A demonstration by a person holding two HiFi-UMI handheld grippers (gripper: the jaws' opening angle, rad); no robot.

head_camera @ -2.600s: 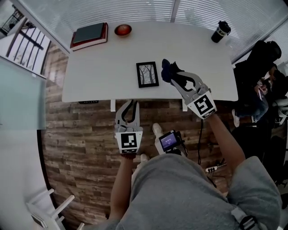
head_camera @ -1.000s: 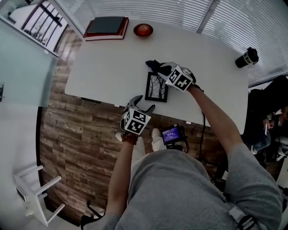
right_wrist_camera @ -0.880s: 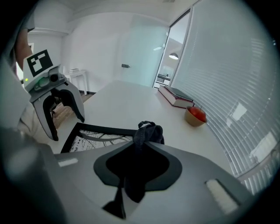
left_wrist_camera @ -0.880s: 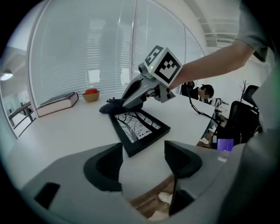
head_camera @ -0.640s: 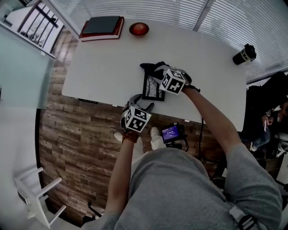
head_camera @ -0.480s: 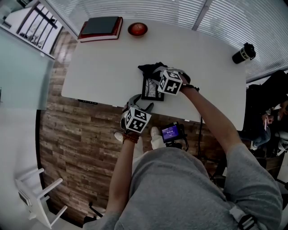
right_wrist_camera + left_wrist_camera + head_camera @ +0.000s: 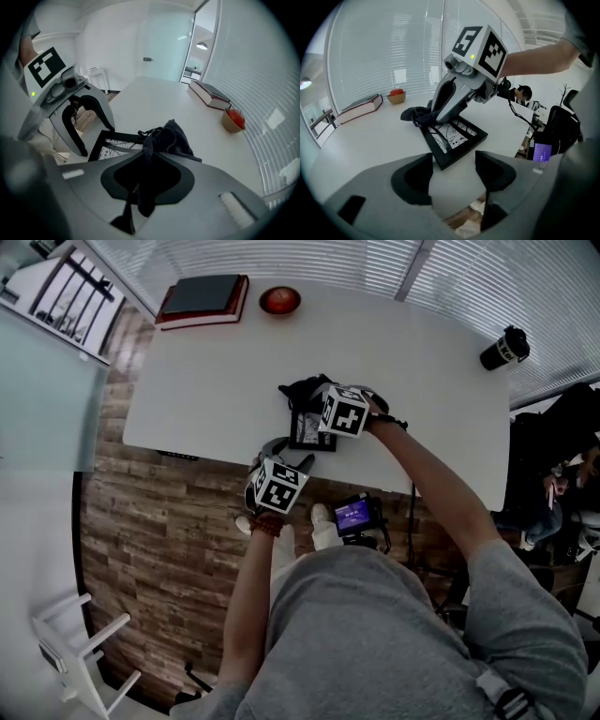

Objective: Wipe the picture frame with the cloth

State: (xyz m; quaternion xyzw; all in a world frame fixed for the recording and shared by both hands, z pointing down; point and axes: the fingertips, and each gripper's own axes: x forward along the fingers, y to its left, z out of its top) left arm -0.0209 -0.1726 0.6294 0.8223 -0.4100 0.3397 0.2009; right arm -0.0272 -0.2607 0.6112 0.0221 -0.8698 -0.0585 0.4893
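Picture frame point(image 7: 307, 433) – flat on white table point(image 7: 216, 381), near the person's edge.
R gripper point(image 7: 432, 117): jaws just been closing, clamped on dark cloth point(image 7: 169, 137), bunched over frame's far corner. L gripper point(image 7: 452, 176): jaws apart, nothing btwn – at table edge, near frame's closest corner.
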